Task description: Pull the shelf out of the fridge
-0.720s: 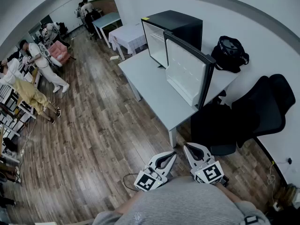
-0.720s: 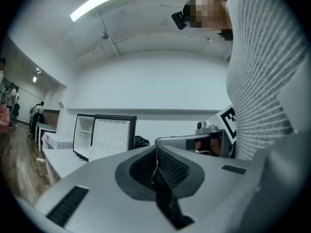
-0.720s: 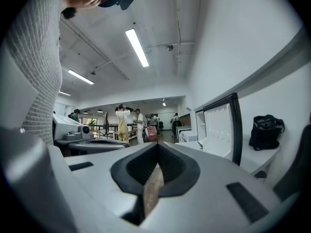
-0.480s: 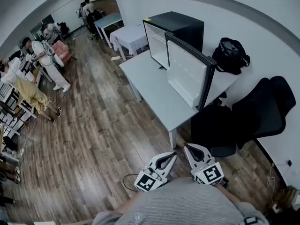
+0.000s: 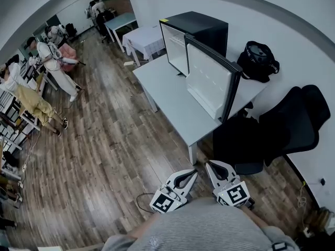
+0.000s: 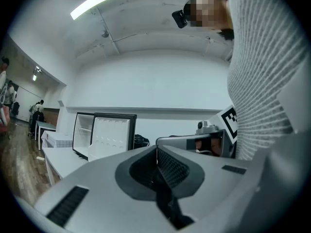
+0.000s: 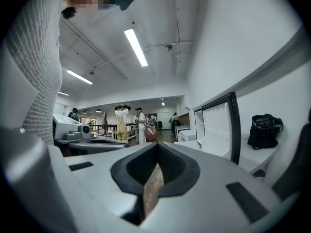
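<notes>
A small black fridge (image 5: 198, 31) stands on the far end of a pale grey table (image 5: 167, 95). Its door (image 5: 209, 80) is swung wide open, showing the white inner lining. The white interior (image 5: 175, 47) faces left, and in the left gripper view a shelf (image 6: 83, 128) shows faintly inside. My left gripper (image 5: 193, 172) and right gripper (image 5: 210, 164) are held close to my body, well short of the table's near corner. Both are shut with nothing between them. The jaws meet in the left gripper view (image 6: 156, 149) and in the right gripper view (image 7: 158, 147).
A black bag (image 5: 257, 59) lies on the table behind the door. Black office chairs (image 5: 290, 122) stand to the table's right. A cable (image 5: 141, 200) lies on the wood floor near my left gripper. People (image 5: 55, 67) stand far left, and other tables (image 5: 142, 40) stand behind the fridge.
Both grippers have stayed where they were. The people at the far left have shifted about.
</notes>
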### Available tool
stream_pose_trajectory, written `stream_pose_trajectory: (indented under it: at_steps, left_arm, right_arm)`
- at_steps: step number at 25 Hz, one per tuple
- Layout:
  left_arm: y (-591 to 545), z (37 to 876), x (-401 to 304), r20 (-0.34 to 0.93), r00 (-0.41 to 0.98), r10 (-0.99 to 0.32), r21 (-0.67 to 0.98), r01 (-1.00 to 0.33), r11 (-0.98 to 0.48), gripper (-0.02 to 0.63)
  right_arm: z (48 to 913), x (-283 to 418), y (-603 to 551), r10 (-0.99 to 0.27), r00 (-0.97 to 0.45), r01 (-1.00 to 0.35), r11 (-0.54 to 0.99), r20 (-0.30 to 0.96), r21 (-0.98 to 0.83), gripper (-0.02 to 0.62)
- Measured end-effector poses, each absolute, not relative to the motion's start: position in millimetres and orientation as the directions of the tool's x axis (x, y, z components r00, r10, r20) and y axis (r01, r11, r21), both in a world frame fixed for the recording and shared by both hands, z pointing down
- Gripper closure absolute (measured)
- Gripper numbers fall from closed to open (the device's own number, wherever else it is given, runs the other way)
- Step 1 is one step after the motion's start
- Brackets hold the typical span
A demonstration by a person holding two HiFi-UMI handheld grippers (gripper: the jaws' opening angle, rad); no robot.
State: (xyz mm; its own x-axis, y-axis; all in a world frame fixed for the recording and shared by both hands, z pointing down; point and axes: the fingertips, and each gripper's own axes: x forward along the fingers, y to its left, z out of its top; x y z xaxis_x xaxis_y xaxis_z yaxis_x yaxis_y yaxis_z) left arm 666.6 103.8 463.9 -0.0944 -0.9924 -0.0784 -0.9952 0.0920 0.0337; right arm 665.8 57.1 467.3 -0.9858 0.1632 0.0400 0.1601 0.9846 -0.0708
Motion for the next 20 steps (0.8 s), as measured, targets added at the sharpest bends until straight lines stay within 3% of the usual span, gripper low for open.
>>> stream_pose_trajectory:
  at_steps: [11, 20]
  left_arm:
    - [107.4, 467.5, 660.8, -0.079, -0.116, -0.99, 0.047, -0.993, 0.112, 0.595]
    - [116.4, 470.4, 641.2, -0.084, -0.18, -0.98, 0.074, -0.982, 0.174, 0.595]
  right_arm:
    - [458.5, 664.0, 59.6, 0.187, -0.982, 0.19, 0.976, -0.039, -0.103, 0.581]
    - [467.7, 651.4, 57.0, 0.198, -0.98, 0.199, 0.971, -0.019, -0.135, 0.581]
